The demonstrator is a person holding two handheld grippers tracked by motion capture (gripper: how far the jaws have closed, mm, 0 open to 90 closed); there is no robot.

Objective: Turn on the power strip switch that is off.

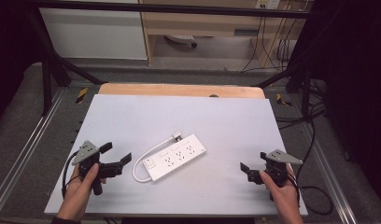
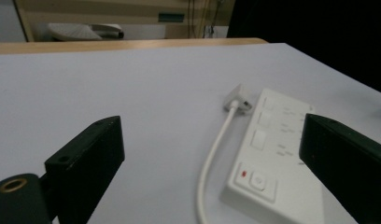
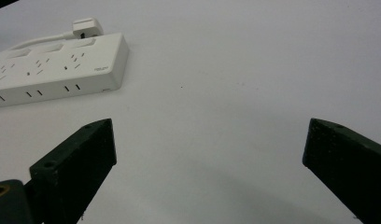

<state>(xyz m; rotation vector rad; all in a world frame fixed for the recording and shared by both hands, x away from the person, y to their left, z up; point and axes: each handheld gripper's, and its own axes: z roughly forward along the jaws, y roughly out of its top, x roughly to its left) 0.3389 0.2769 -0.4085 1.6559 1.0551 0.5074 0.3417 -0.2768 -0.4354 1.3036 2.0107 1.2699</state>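
Observation:
A white power strip (image 1: 175, 158) lies flat at an angle near the middle of the white tabletop (image 1: 188, 114). Its white cable (image 1: 141, 165) loops from the left end back to a plug (image 1: 178, 136) beside the strip's far side. My left gripper (image 1: 116, 153) is held in a hand just left of the strip, open and holding nothing. My right gripper (image 1: 254, 161) is held at the front right, open and holding nothing, well apart from the strip. In the left gripper view the strip (image 2: 277, 154) and cable (image 2: 212, 154) lie between the open jaws. In the right gripper view the strip (image 3: 53, 70) lies far left.
A wooden edge (image 1: 179, 89) shows behind the white board. Black frame bars (image 1: 48, 70) stand at the far corners. Cables (image 1: 314, 140) trail on the floor to the right. A cabinet and shelf (image 1: 198, 28) stand beyond the table.

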